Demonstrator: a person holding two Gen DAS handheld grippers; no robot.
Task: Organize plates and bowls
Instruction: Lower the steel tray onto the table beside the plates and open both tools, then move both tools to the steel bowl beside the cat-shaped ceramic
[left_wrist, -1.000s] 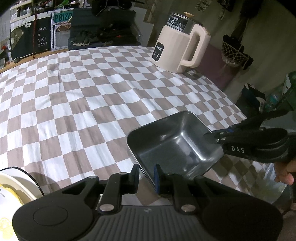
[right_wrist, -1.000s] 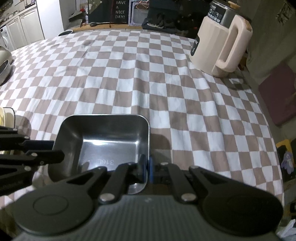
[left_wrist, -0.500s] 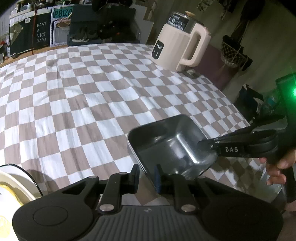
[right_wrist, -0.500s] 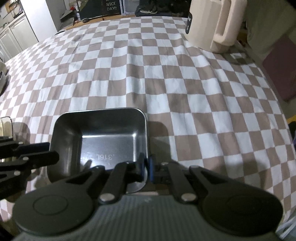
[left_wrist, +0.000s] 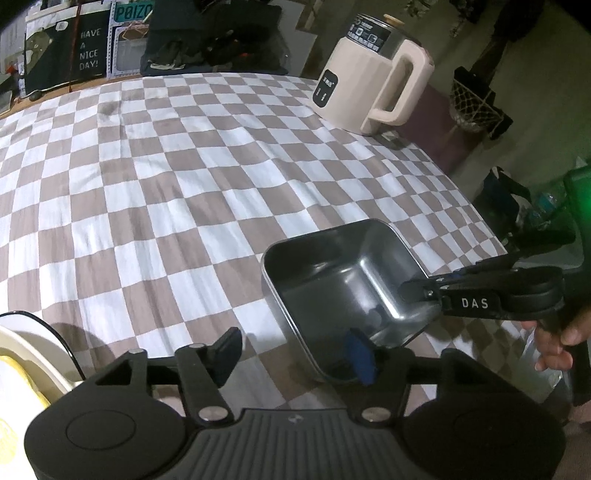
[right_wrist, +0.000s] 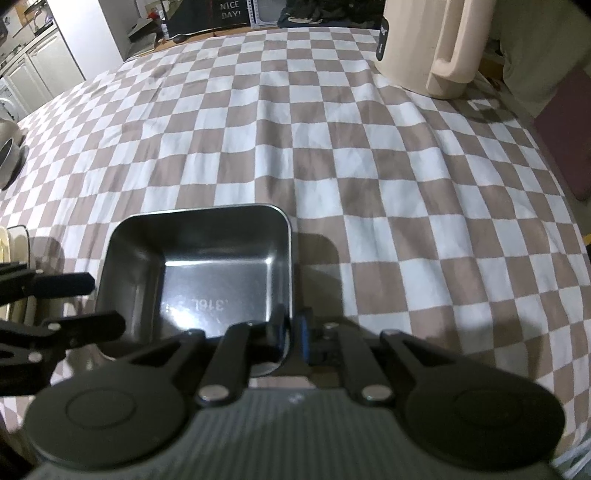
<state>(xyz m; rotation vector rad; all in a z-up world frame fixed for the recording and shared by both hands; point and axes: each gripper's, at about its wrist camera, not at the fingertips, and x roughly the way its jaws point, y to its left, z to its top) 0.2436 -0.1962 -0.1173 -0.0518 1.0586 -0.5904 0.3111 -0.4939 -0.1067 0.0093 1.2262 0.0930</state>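
At the near rim of the square steel bowl (left_wrist: 343, 291), the left gripper (left_wrist: 295, 350) has its jaws spread and opening; the bowl's near wall passes between them, and neither pad presses on it. Its blue-padded finger sits inside the bowl; the other stands outside, over the checked tablecloth (left_wrist: 166, 192). At the bowl's right wall, the right gripper (right_wrist: 291, 332) straddles the rim, one finger inside and one outside; its jaws are narrowly parted and opening, and whether the pads still press the wall cannot be told. A hand (left_wrist: 557, 347) holds this gripper's handle beyond the bowl's right side. The bowl sits on the tablecloth near the table's front edge. Left of the bowl, a cream dish (left_wrist: 22, 365) shows at the frame edge. Far behind the bowl stands a cream electric kettle (left_wrist: 373, 81).
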